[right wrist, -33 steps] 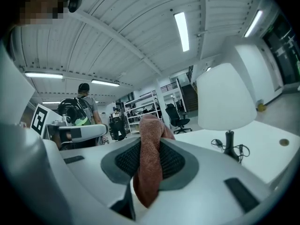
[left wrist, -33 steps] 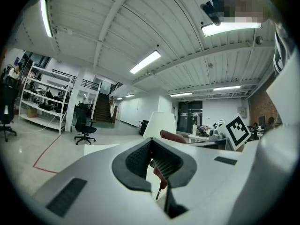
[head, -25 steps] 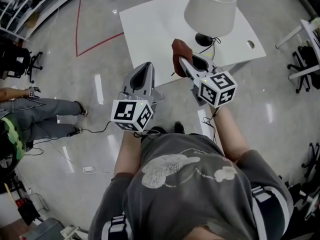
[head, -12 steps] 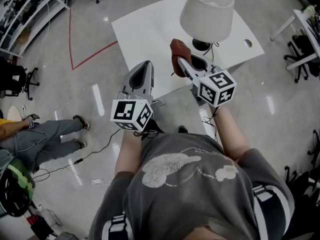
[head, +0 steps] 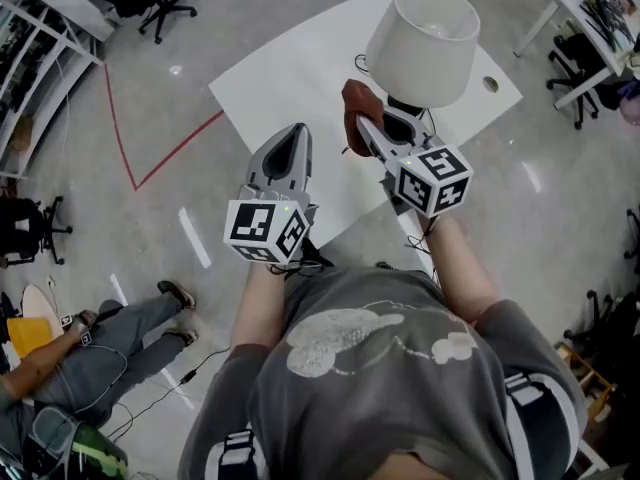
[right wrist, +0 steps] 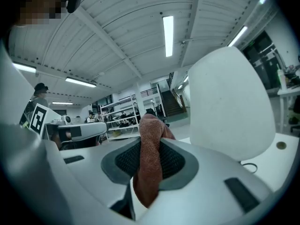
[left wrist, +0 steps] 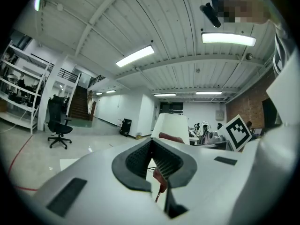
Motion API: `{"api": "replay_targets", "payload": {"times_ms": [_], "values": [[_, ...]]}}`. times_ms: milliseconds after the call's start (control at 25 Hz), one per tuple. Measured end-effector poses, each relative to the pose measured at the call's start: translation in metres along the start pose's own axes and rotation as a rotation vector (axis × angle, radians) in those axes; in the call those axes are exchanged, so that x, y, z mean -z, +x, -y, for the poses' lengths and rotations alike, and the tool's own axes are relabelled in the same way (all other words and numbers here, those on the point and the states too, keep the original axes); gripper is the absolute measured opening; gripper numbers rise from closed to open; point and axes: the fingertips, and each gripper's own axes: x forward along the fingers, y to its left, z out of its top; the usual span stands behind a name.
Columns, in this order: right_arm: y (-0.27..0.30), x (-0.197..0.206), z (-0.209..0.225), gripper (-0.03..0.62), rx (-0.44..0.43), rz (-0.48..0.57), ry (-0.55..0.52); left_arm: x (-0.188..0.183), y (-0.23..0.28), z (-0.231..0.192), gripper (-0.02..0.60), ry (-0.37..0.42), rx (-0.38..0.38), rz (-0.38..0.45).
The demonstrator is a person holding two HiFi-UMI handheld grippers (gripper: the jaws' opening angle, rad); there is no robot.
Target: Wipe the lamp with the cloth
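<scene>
Beneath both claws and spreading all round: glossy grey floor (head: 120, 218), with a red line (head: 165, 153) off to the left of the left claw.

Ahead of both claws and lower down: white table (head: 290, 78), set at a slant, its near edge passing under the claw tips.

On that table, just ahead of the right claw and slightly to its right: lamp (head: 425, 30), upright, with a white shade over a dark base. Large and close in the right gripper view, taking up most of the right-hand side beyond the pads. Also in sight past the tips of the left claw, further off.

Left claw (head: 297, 133): closed to a point, with nothing between the pads. Held to the left of the right claw, apart from it, and short of the lamp.

Right claw (head: 364, 123): clamped on the cloth, tips up close to the lamp's base and under the near rim of the shade. Contact with the lamp not clear from any view.

Cloth (right wrist: 149, 158): red-brown, bunched, pinched between the right claw's pads. Sticking up past the tips and hanging down below them.

Right of the right claw, on the table by the lamp's base: thin dark cable (right wrist: 253, 165). Further right again: small round hole (head: 490, 84) in the tabletop.
</scene>
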Motion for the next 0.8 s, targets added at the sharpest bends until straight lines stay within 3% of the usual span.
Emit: {"api": "replay_targets", "payload": {"times_ms": [480, 800], "values": [[0.038, -0.058, -0.003, 0.091, 0.196, 0.098, 0.008, -0.041, 0.049, -0.033, 0.008, 0.004, 0.225, 0.004], [0.049, -0.09, 0.019, 0.089, 0.39, 0.204, 0.049, -0.047, 0.081, -0.044, 0.008, 0.016, 0.392, -0.01]]}}
